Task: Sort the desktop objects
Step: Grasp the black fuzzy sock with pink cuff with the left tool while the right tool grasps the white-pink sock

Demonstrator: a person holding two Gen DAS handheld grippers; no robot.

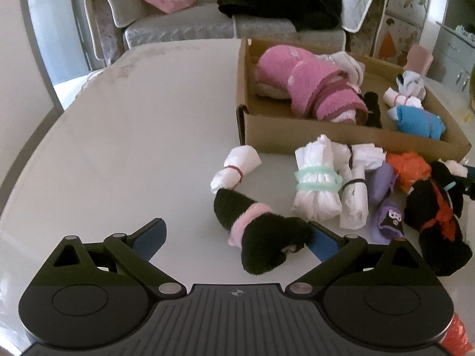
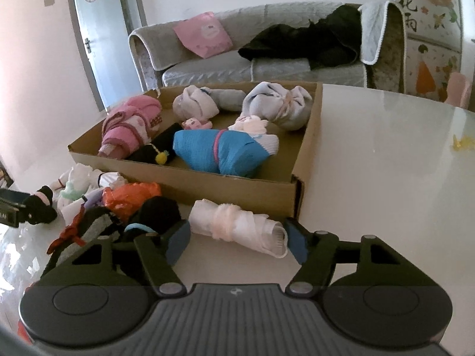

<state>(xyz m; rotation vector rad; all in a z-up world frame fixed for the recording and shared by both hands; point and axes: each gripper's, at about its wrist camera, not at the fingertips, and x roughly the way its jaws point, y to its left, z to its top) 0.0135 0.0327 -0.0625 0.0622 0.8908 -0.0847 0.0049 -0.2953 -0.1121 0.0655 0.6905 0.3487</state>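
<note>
My left gripper is open wide over the white table. A black fuzzy sock roll with a pink band lies between its fingers, against the right pad and far from the left one. My right gripper stands half open around a white sock roll with a pale pink band. The roll lies flat on the table, unsqueezed, with a pad beside each end. Just behind it is the cardboard box, holding a blue roll, a pink roll and grey ones.
Loose rolls lie before the box: white ones, a purple one, an orange one and a black one tied in red. A grey sofa stands beyond the table's far edge.
</note>
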